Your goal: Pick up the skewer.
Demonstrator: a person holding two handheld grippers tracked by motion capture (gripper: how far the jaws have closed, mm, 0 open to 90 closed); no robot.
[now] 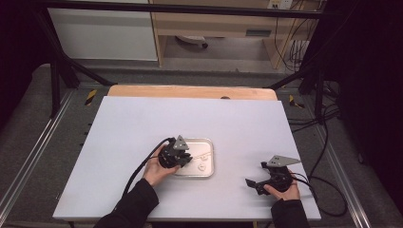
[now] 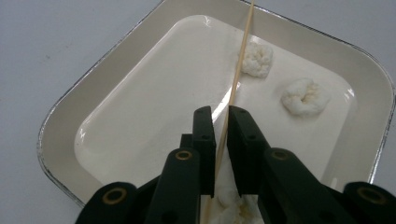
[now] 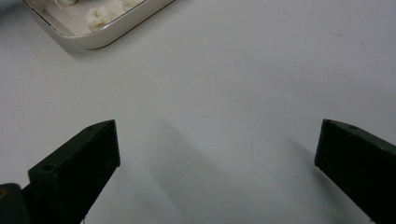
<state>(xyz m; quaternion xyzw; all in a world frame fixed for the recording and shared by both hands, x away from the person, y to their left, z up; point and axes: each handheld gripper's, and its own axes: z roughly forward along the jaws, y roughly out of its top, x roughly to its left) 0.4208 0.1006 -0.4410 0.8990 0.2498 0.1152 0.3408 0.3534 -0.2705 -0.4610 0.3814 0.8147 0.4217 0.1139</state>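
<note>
Left gripper (image 2: 221,126) pinching skewer (image 2: 239,70) over tray (image 2: 70,116) | right gripper (image 3: 217,149) wide, empty

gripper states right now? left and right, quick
Left gripper: shut on the wooden skewer, over the tray.
Right gripper: open, holding nothing, over the table.

A tray (image 1: 208,145) lies on the table (image 1: 142,123), near its front edge. In the tray lie a skewer (image 2: 239,70) and two lumps (image 2: 304,97) to its right. The left gripper (image 1: 184,158) is over the tray's left side; the right gripper (image 1: 254,182) is well right of the tray.
</note>
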